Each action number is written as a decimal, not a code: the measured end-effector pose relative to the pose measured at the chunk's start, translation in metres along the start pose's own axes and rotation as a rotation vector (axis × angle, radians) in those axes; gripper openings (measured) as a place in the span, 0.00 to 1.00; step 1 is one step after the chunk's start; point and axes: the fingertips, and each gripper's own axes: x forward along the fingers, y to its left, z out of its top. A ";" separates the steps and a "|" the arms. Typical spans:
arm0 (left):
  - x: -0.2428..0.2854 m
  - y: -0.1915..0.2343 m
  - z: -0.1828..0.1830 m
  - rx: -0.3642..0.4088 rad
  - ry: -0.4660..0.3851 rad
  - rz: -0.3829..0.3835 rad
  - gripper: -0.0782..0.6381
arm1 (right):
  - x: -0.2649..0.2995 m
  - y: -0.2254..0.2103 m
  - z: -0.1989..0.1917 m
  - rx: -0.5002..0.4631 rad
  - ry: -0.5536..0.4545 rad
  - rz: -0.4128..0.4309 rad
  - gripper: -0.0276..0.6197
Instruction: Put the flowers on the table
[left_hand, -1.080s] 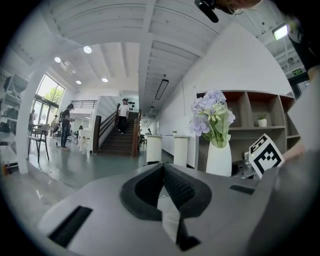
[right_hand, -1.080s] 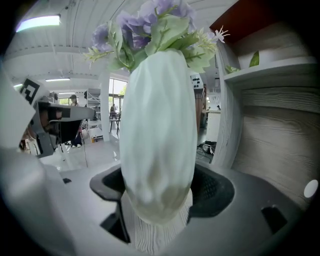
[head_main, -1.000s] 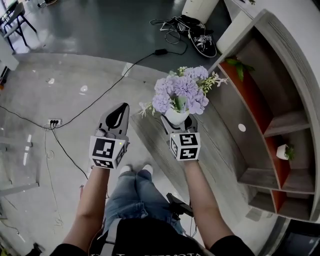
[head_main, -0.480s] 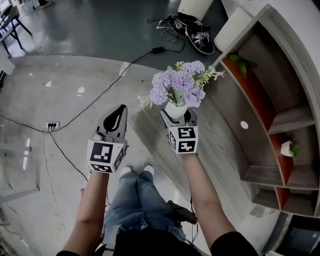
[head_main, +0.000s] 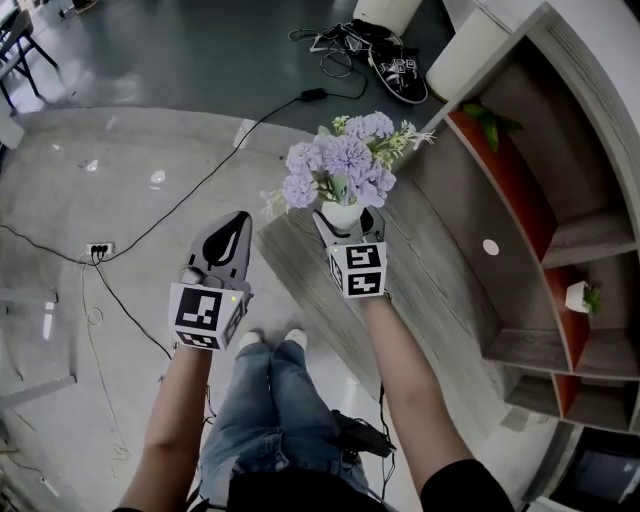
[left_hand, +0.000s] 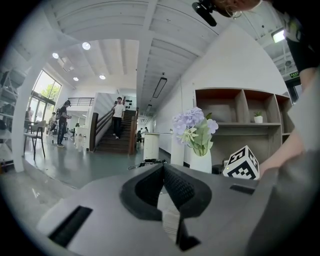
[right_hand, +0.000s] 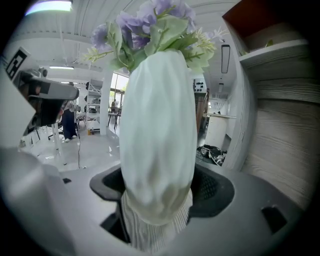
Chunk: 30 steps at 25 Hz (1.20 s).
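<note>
The big shelf (head_main: 560, 200) fills the right side, with a wood-grain ledge (head_main: 420, 300) along its foot and grey floor (head_main: 120, 180) everywhere else. I can't pick out a table in any view. The person stands over it all with both arms out.

The flowers (head_main: 340, 165), purple in a white vase (head_main: 341, 212), are up in the air over the ledge edge, upright and resting on nothing. The right gripper (head_main: 342, 220) has them, its jaws clamped on the lower part of the vase. The left gripper (head_main: 236, 222) hangs alongside with its jaws pressed together and nothing between them.

So this reads as the carry. The next move calls for finding the table and keeping the vase plumb. Then it must sink until the base sits flat, and only then do the jaws part.

Against a second ago, the vase has slid left, away from the shelf. In the left gripper view it looks smaller and farther off. The left gripper has barely shifted and remains shut.
</note>
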 end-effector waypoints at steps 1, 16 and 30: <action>0.001 0.000 0.000 -0.001 -0.001 0.001 0.12 | 0.003 0.000 -0.002 0.002 0.001 0.001 0.62; 0.008 -0.009 -0.003 0.015 0.004 -0.031 0.12 | 0.023 -0.020 -0.027 0.051 -0.021 -0.041 0.62; -0.001 -0.006 0.003 0.047 0.018 -0.097 0.12 | 0.033 -0.012 -0.029 0.125 -0.001 -0.061 0.62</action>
